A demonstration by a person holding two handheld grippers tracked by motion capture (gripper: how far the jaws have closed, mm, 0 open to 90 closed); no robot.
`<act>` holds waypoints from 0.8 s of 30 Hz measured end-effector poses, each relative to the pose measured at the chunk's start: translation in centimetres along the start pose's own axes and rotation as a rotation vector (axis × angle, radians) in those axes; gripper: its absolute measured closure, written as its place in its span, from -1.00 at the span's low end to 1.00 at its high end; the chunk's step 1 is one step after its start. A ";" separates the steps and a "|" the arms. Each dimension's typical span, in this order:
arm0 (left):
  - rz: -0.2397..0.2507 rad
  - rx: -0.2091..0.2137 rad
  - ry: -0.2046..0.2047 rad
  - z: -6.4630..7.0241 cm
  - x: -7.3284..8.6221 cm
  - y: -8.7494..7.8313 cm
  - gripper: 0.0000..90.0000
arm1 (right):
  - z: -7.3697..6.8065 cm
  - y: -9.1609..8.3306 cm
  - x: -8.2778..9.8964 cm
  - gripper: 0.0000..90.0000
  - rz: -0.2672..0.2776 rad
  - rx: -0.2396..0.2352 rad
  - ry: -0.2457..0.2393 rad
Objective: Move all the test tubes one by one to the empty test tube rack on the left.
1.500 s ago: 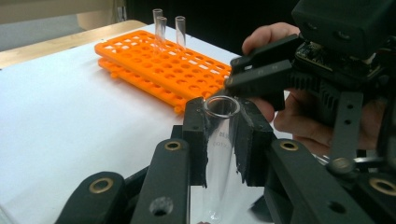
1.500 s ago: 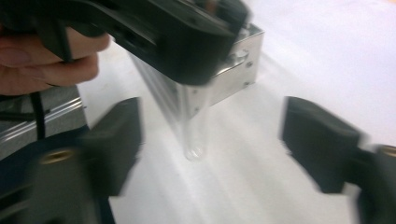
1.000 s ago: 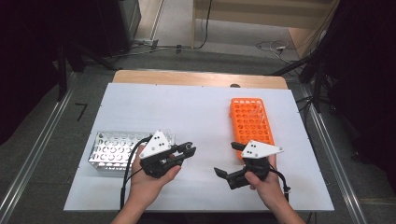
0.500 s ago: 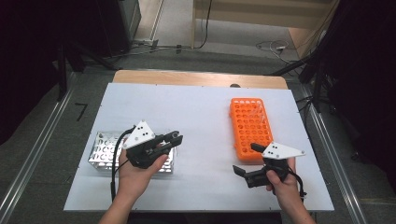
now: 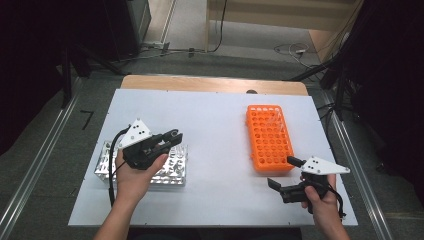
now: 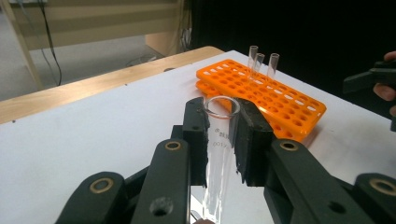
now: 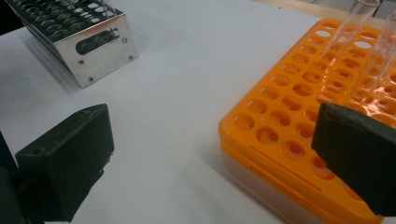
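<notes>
My left gripper is shut on a clear glass test tube, pinched just below its rim in the left gripper view. It hovers over the metal tube rack at the table's left. The orange tube rack lies right of centre, and three clear tubes stand at its far end. My right gripper is open with nothing between its jaws, just off the orange rack's near corner. In the right gripper view the jaws stand wide apart.
The white table top carries both racks, and a wooden strip runs along its far edge. The metal rack stands to the far left in the right gripper view. Dark floor and cables lie beyond the table.
My left hand has moved left and a little up, and is now above the metal rack. My right hand has moved right, toward the table's near right corner.
</notes>
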State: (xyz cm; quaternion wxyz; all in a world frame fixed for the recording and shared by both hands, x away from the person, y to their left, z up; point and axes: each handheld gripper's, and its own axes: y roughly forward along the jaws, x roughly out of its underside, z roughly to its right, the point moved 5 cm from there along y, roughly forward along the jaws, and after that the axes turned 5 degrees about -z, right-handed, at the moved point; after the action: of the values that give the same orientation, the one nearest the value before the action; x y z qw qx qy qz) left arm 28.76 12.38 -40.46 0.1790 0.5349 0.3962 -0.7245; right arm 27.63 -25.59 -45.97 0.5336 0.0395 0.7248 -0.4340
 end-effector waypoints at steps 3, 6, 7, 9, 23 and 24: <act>0.000 -0.010 -0.003 -0.5 0.0 0.0 0.68 | 0.6 -0.3 0.1 -1.00 0.011 0.010 0.013; 0.002 -0.022 -0.010 -1.1 0.0 -0.1 0.68 | 1.3 -0.2 0.5 -1.00 0.005 0.026 0.006; 0.003 -0.029 -0.012 -1.3 0.0 -0.1 0.68 | 1.6 -0.2 0.7 -1.00 0.004 0.028 0.012; 0.005 -0.039 -0.020 -1.8 0.1 -0.2 0.68 | 2.2 -0.2 1.0 -1.00 0.005 0.032 0.029; 0.001 -0.102 -0.041 -3.8 1.5 1.3 0.68 | 3.1 -0.4 1.2 -1.00 0.012 0.033 0.049; 0.001 -0.100 -0.044 -3.8 1.6 1.5 0.68 | 3.0 -0.4 1.2 -1.00 0.012 0.034 0.047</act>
State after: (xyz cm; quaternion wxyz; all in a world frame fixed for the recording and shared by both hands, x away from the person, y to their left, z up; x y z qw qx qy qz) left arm 31.56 14.67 -42.96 0.2144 0.5095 0.4277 -0.7152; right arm 29.16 -28.37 -46.87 0.5180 0.0629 0.7296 -0.4420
